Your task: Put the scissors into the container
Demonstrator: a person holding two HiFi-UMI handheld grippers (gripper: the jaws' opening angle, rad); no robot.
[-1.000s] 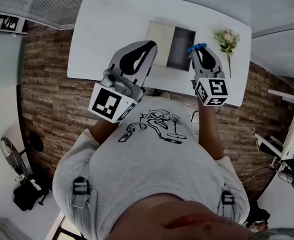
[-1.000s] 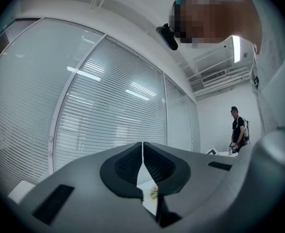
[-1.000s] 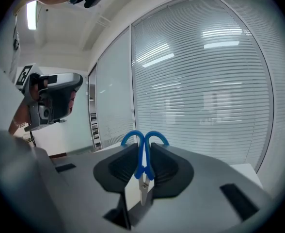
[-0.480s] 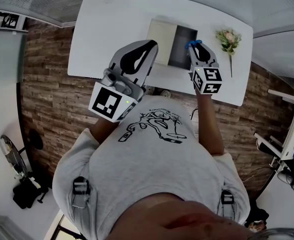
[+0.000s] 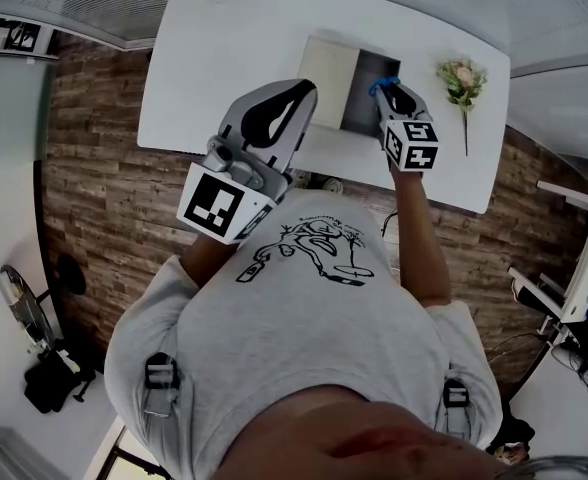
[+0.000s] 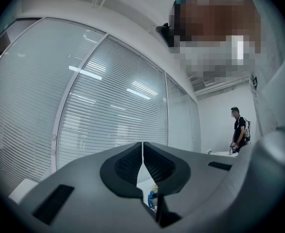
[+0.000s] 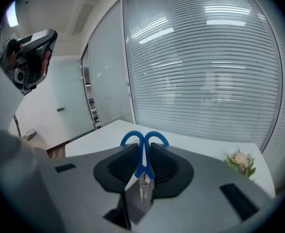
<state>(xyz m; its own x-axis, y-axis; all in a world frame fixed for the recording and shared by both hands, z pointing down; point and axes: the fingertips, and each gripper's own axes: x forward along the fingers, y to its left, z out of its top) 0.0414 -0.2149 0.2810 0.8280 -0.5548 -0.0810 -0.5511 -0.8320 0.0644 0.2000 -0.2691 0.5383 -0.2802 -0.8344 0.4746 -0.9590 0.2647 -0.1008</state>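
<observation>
Though the shirt [image 5: 304, 243] bears a black line drawing, any lettering in it is too small to read. Each gripper's cube carries a black-and-white square marker.

Left gripper [image 5: 300, 90]: jaws pressed together, nothing between them, in the same place as a second ago.

Right gripper [image 5: 388, 90]: pinching the scissors [image 7: 143, 154] near the pivot, blue handles forward. It has dropped and reached farther out since then, and is now over the dark half of the container [image 5: 326, 73] on the white table [image 5: 224, 48].
</observation>
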